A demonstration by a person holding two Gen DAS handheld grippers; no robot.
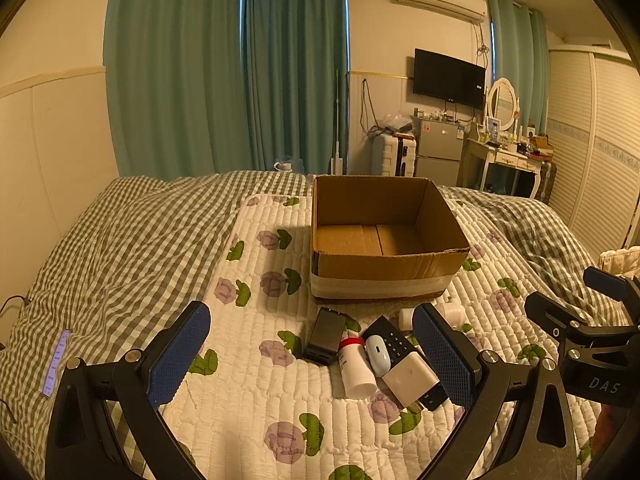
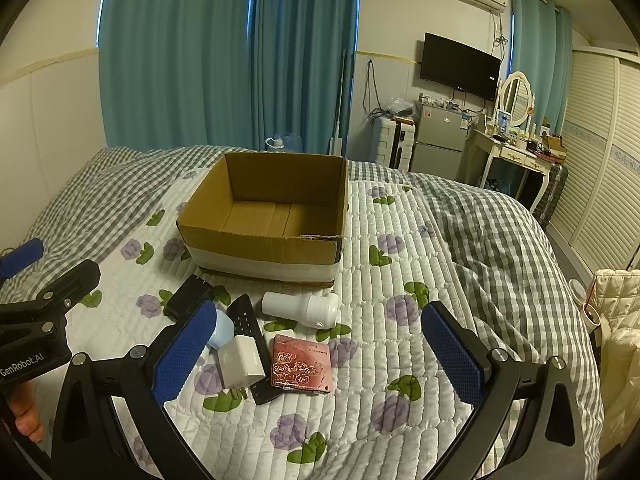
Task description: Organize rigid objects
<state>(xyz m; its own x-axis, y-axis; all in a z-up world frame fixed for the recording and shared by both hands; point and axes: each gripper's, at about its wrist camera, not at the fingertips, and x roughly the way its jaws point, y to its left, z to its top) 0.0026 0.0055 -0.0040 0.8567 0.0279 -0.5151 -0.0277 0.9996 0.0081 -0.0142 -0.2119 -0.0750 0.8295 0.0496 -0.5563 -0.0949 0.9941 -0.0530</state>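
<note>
An open, empty cardboard box (image 1: 380, 264) (image 2: 264, 248) stands on a flowered quilt. In front of it lies a heap of small objects: a black box (image 1: 325, 336) (image 2: 188, 294), a white bottle with a red ring (image 1: 354, 368), a pale blue mouse-like object (image 1: 378, 354) (image 2: 222, 330), a black remote (image 1: 394, 340) (image 2: 248, 320), a white charger cube (image 1: 410, 378) (image 2: 242, 362), a pink rose-embossed case (image 2: 302, 364) and a white handheld device (image 2: 304, 308). My left gripper (image 1: 312, 354) is open above the heap. My right gripper (image 2: 316, 354) is open above the pink case.
The quilt (image 1: 256, 392) lies on a checked bed cover (image 2: 492, 240). A phone (image 1: 56, 362) lies at the bed's left edge. Curtains, a fridge (image 2: 438, 142), a suitcase, a dressing table and a wardrobe stand beyond the bed.
</note>
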